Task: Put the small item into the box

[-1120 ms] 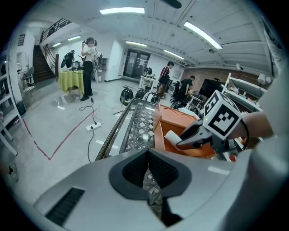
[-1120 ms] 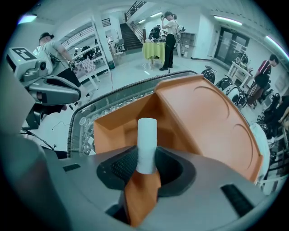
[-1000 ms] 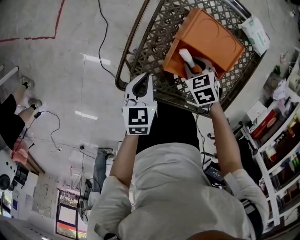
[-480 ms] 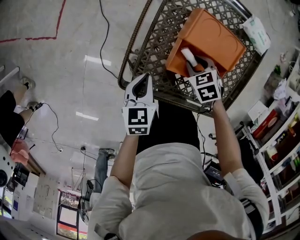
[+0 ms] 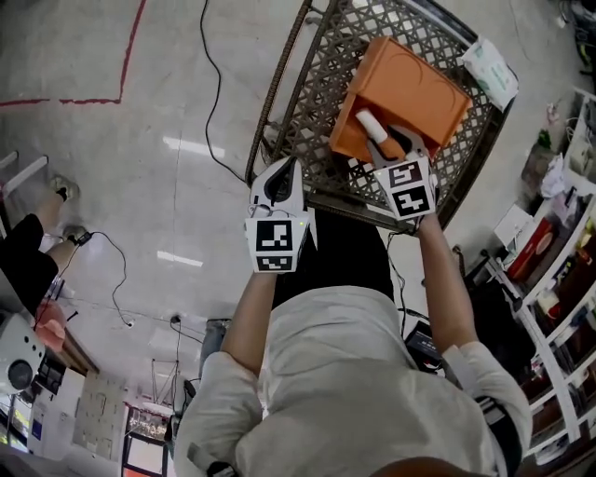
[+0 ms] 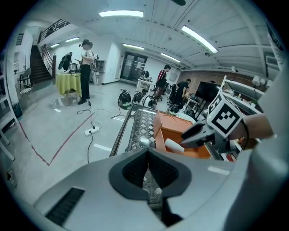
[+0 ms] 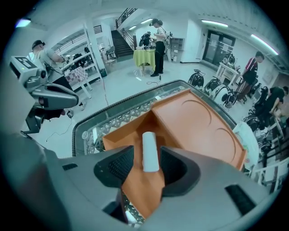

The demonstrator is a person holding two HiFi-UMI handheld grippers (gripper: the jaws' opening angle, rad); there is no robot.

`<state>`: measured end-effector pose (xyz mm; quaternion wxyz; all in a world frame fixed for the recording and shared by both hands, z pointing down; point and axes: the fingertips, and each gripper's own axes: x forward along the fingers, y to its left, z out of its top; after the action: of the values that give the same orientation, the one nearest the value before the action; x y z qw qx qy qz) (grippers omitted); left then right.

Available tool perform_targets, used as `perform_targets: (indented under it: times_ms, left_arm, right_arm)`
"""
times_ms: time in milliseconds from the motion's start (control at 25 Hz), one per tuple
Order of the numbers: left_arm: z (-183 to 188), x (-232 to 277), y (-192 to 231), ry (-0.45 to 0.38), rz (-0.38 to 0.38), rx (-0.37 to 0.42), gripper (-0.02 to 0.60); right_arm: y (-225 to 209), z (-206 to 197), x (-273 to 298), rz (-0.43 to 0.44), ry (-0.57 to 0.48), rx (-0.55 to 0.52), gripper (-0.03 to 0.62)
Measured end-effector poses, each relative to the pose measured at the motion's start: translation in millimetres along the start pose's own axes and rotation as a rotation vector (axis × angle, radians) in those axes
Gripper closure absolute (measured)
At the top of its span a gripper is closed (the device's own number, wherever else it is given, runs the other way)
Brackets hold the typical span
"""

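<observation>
The orange plastic box (image 5: 410,98) was one plain, even orange inside and out. The small white cylindrical item (image 7: 150,151) was unmarked white. The dark brown metal table (image 5: 321,88) bore an open diamond lattice. At its far right corner lay a white packet (image 5: 489,70). The glossy grey floor (image 5: 140,186) carried a thin red line (image 5: 132,51) and a black cable (image 5: 206,56).

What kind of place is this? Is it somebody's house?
Not a house, most likely a big work hall or lab. The shiny floor has a red tape line and loose cables, long strip lights run across the ceiling, and people stand at tables, with stocked shelves nearby.
</observation>
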<state>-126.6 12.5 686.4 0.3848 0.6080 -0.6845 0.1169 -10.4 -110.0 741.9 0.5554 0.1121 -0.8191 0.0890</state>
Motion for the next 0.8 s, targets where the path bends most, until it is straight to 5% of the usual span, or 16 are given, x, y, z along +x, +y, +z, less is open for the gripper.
perform_targets:
  times_ms: [80, 320, 800]
  left_arm:
    - [8, -1, -1, -0.011, -0.018, 0.019, 0.572]
    - [24, -7, -14, -0.016, -0.071, 0.049, 0.572]
    - [60, -24, -44, -0.046, -0.169, 0.097, 0.572]
  right_arm:
    - [1, 6, -10, -0.024, -0.032, 0.028, 0.421]
    - [3, 22, -48, -0.109, -0.142, 0.133, 0.579]
    - [16, 50, -113, -0.209, -0.374, 0.266, 0.591]
